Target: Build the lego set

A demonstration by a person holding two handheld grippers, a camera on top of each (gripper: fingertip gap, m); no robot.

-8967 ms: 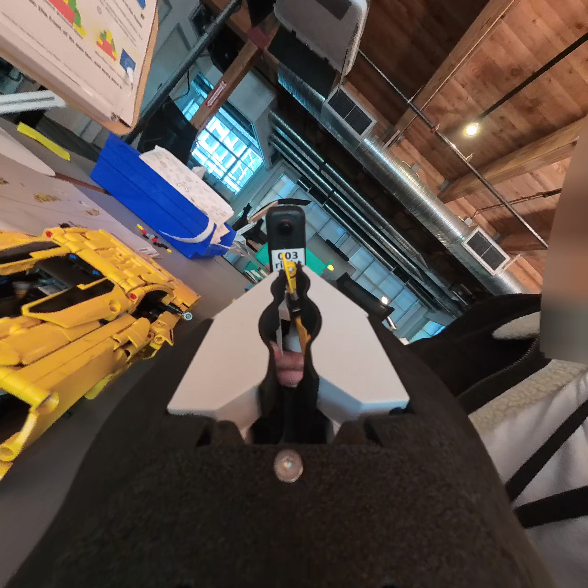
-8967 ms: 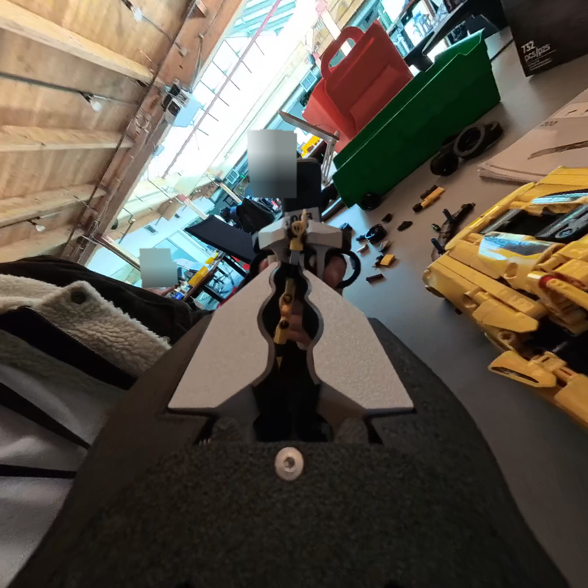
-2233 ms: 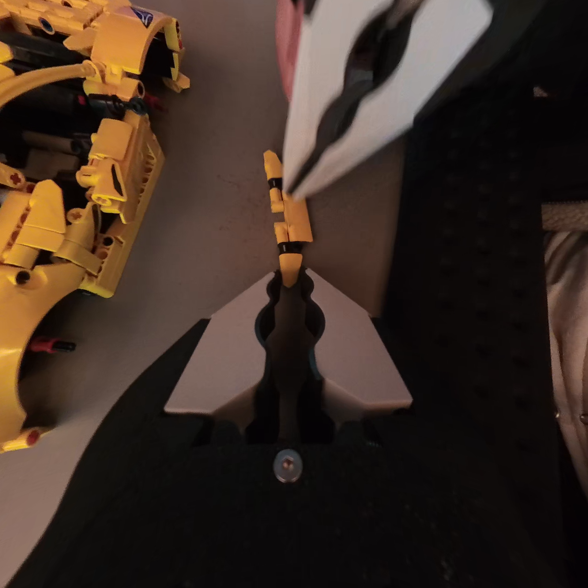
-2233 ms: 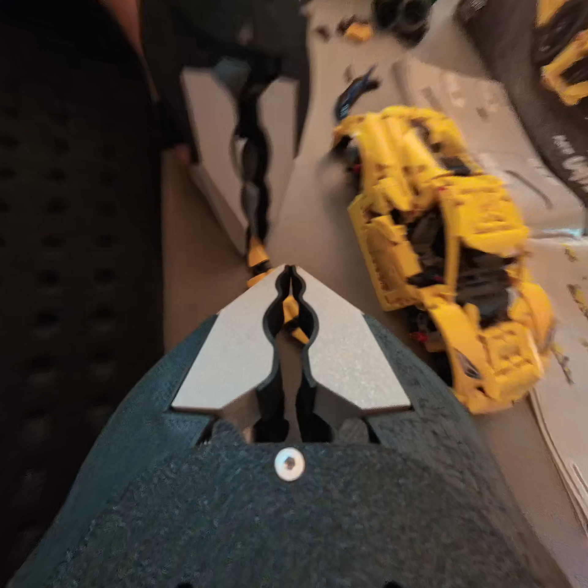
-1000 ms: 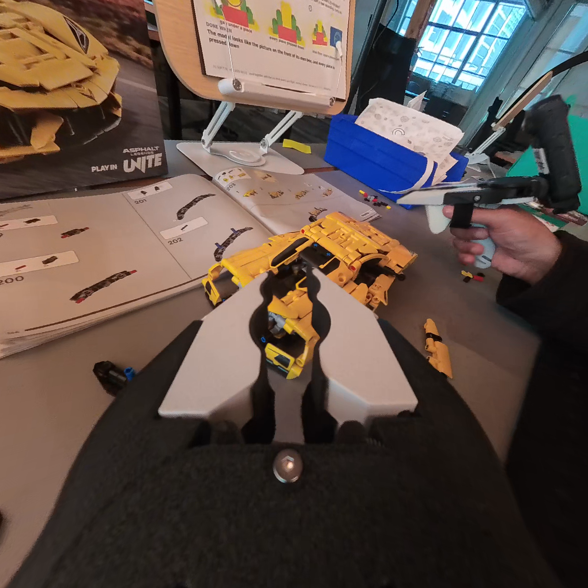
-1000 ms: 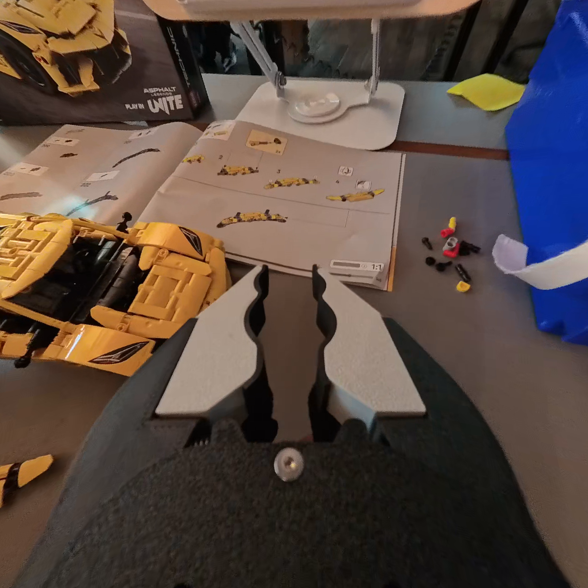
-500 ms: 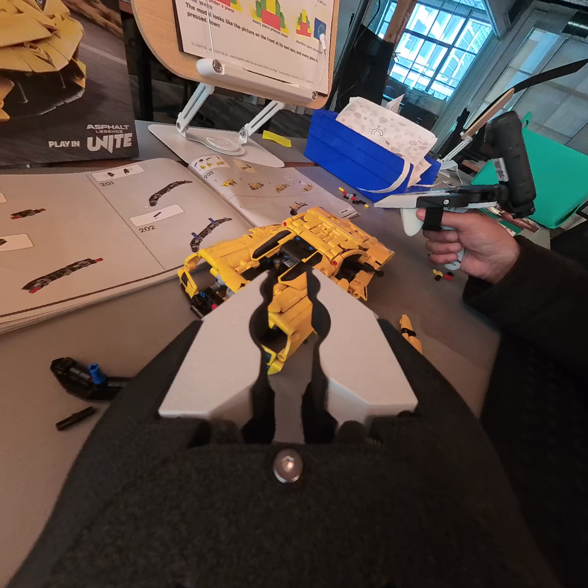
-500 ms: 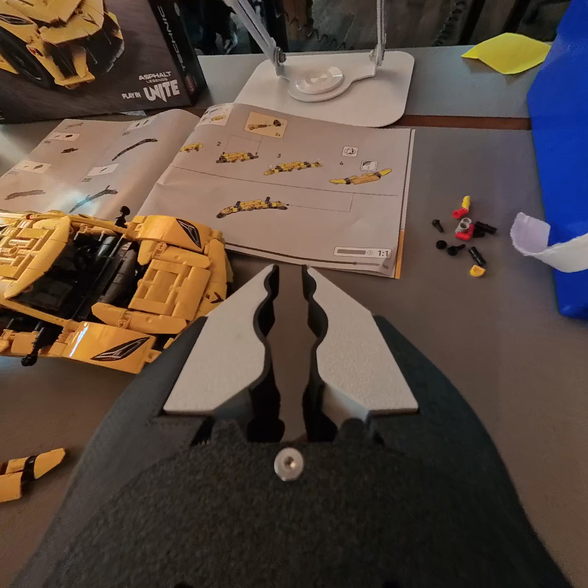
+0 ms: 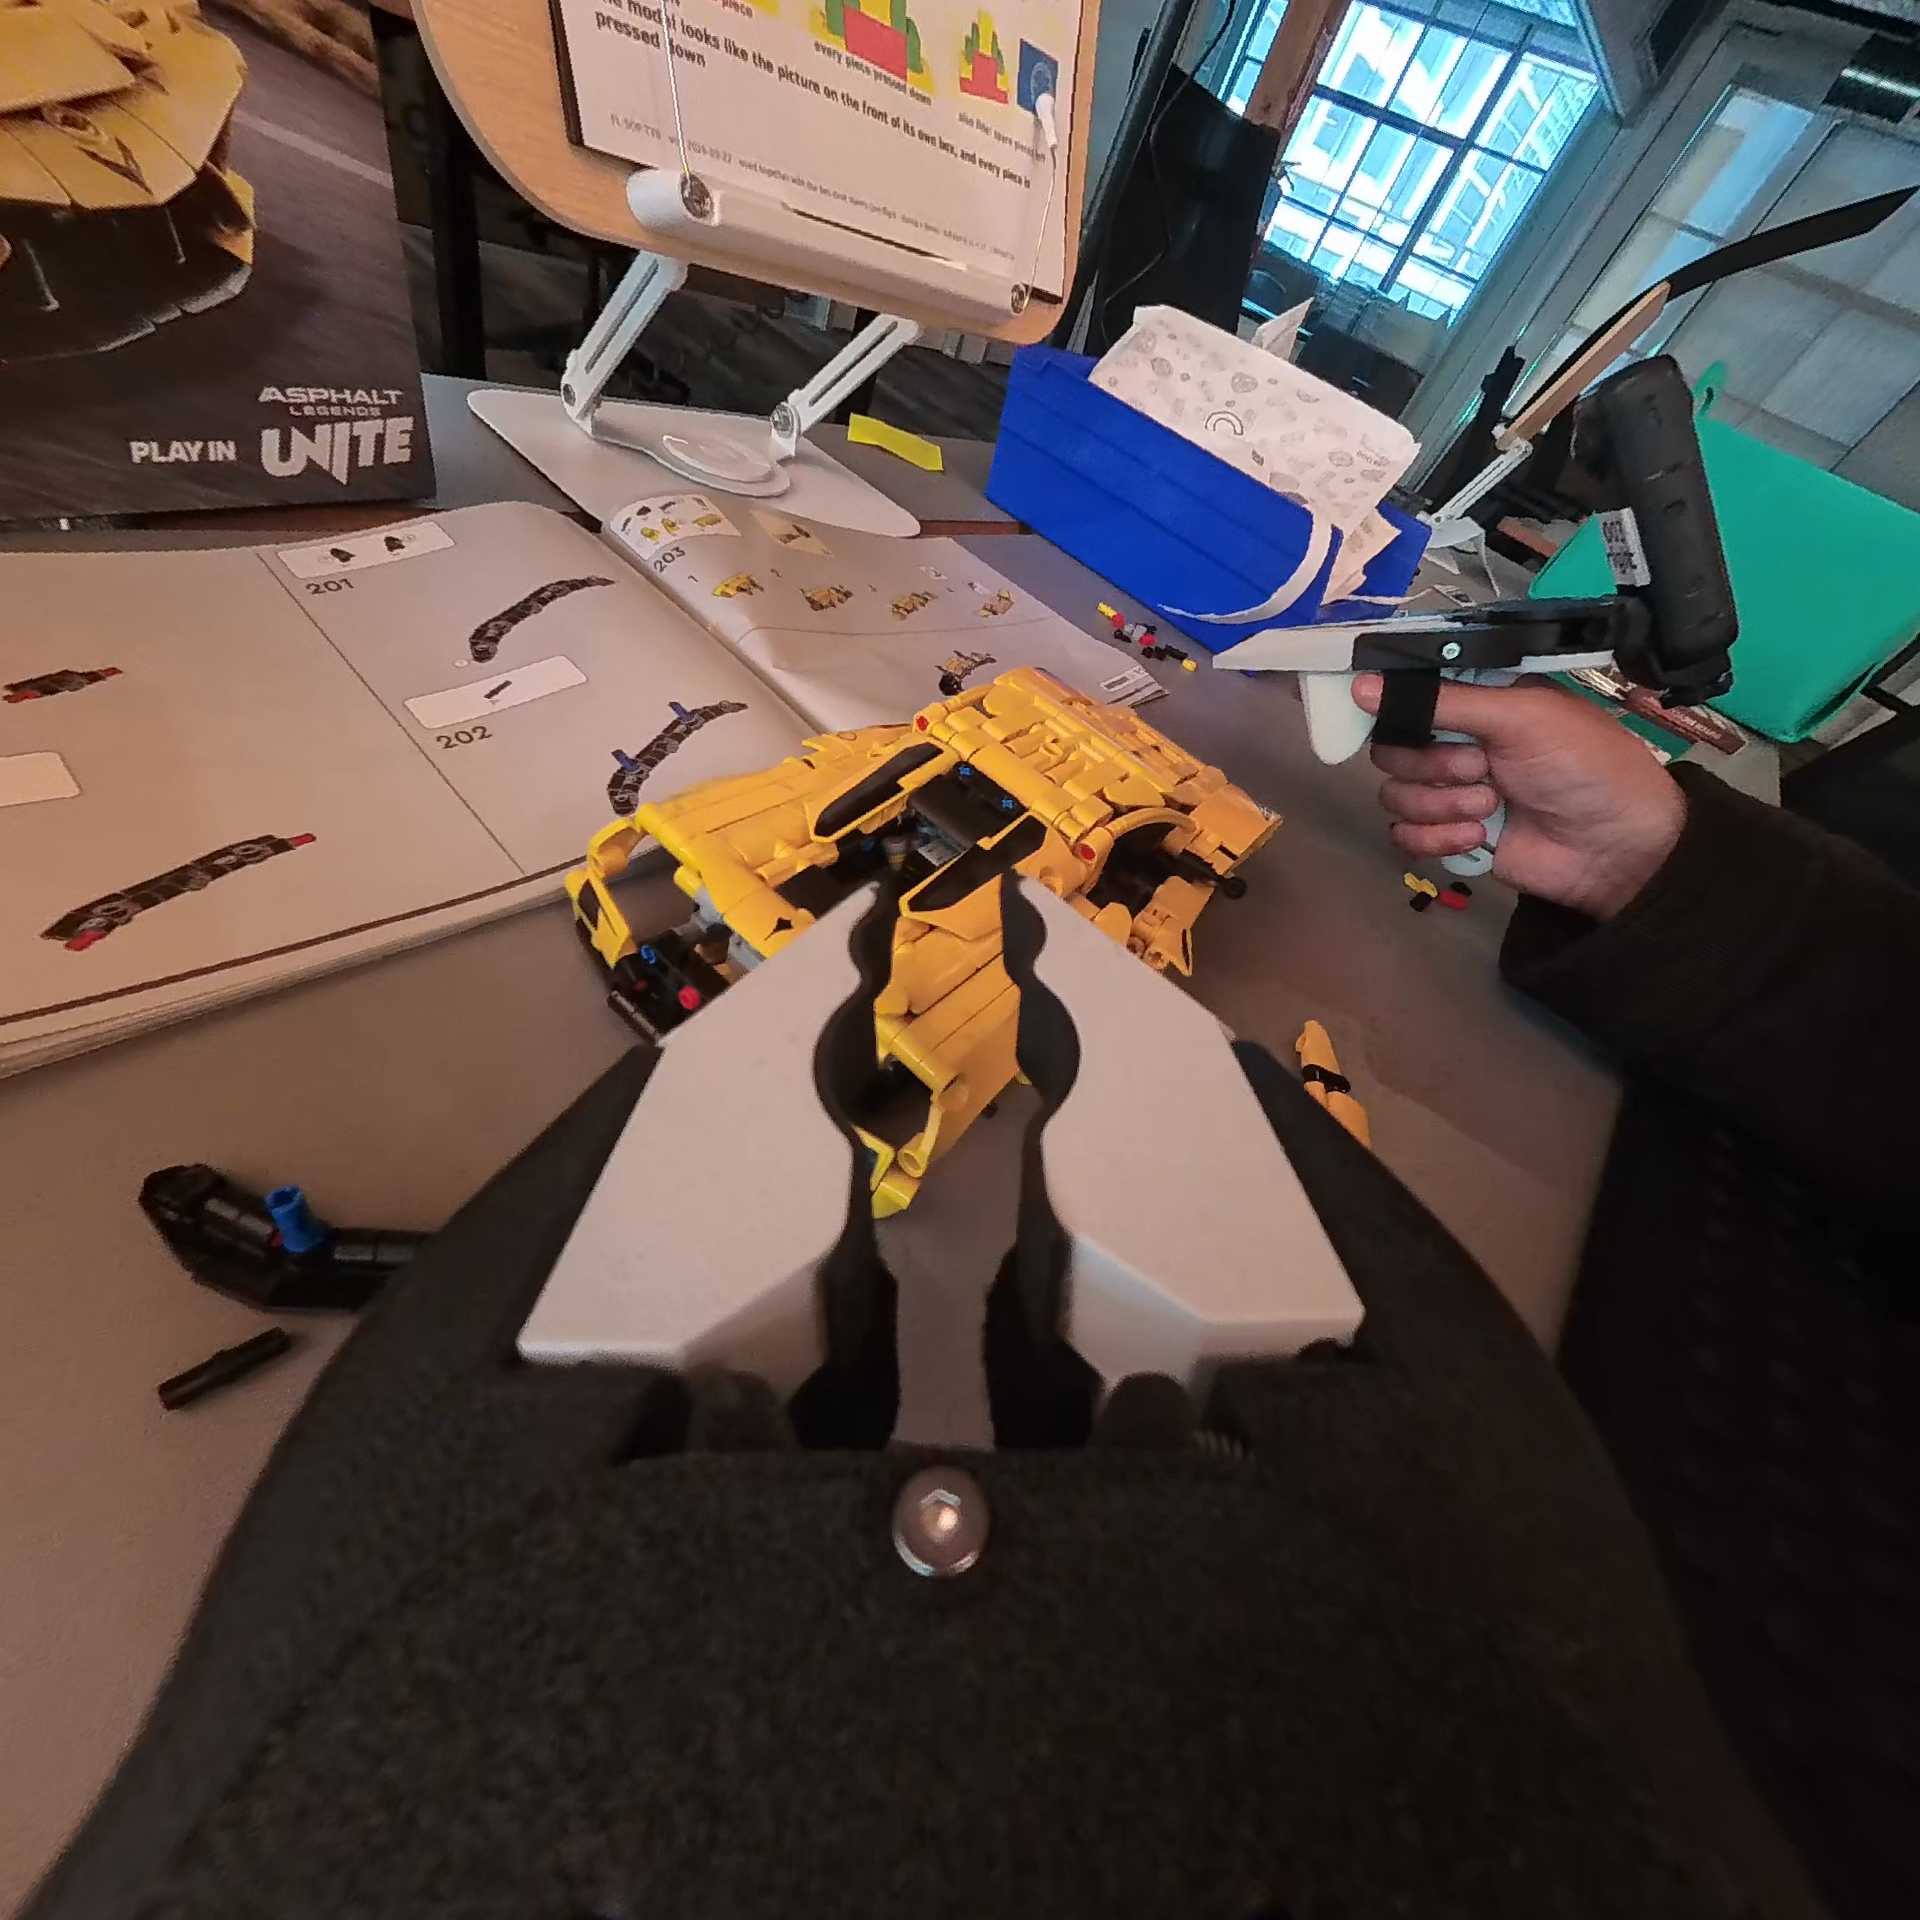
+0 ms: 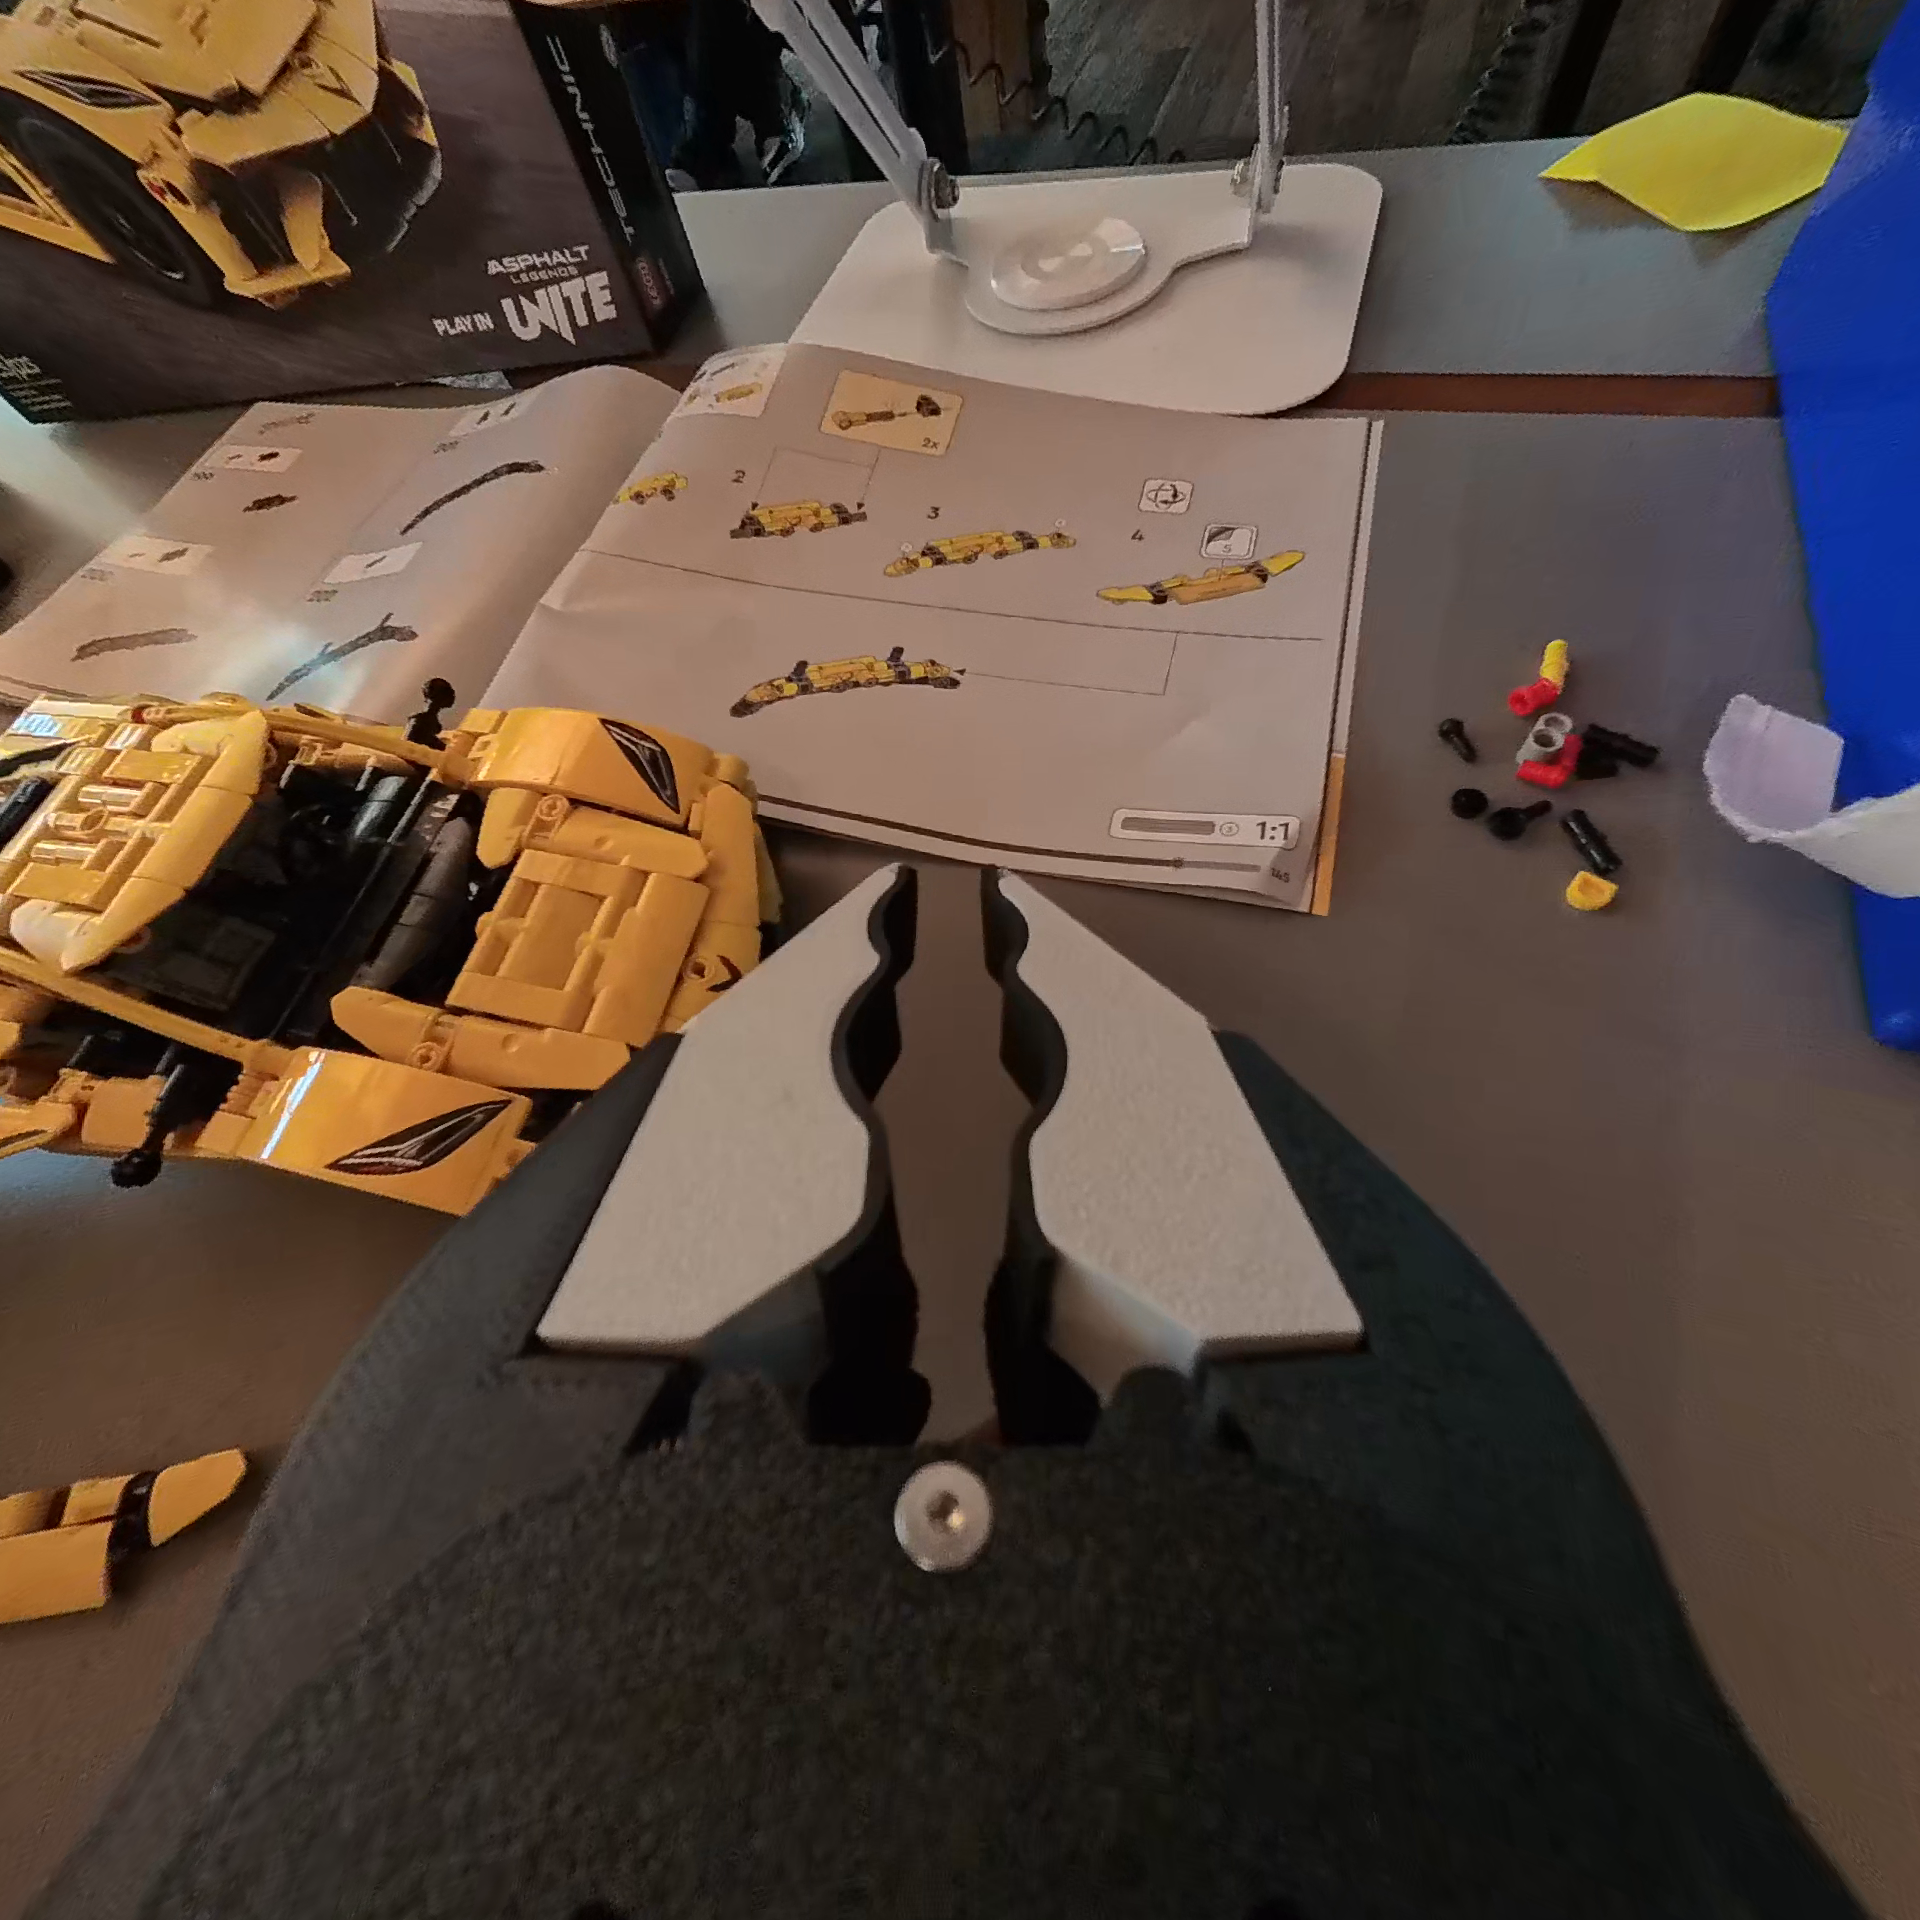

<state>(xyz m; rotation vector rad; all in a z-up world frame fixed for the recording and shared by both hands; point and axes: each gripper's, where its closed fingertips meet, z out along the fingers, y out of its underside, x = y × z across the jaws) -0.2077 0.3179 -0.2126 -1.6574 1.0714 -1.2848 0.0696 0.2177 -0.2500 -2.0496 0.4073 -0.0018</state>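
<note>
The yellow lego car (image 9: 1039,769) sits on the grey table, just beyond my left gripper (image 9: 948,899), which is open and empty with the car's near corner showing between its jaws. A small yellow strip assembly (image 9: 1330,1081) lies on the table right of that gripper. My right gripper (image 10: 945,878) is empty, its jaws a narrow gap apart, hovering over bare table right of the car (image 10: 312,935). The strip assembly (image 10: 104,1527) lies at its lower left. The right gripper (image 9: 1288,649) also shows in the left wrist view, held in a hand.
The open instruction booklet (image 10: 987,644) lies behind the car. Small loose pins (image 10: 1548,769) lie beside a blue bin (image 10: 1860,520). A black curved piece with a blue pin (image 9: 260,1236) lies at the left. The set's box (image 9: 187,260) and a white stand (image 10: 1101,270) are at the back. Spacing between my two grippers at the tips: around 30 cm.
Both grippers let go of the yellow strip, which now lies on the table. The left gripper has closed in on the car. The right jaws have narrowed over the last second.
</note>
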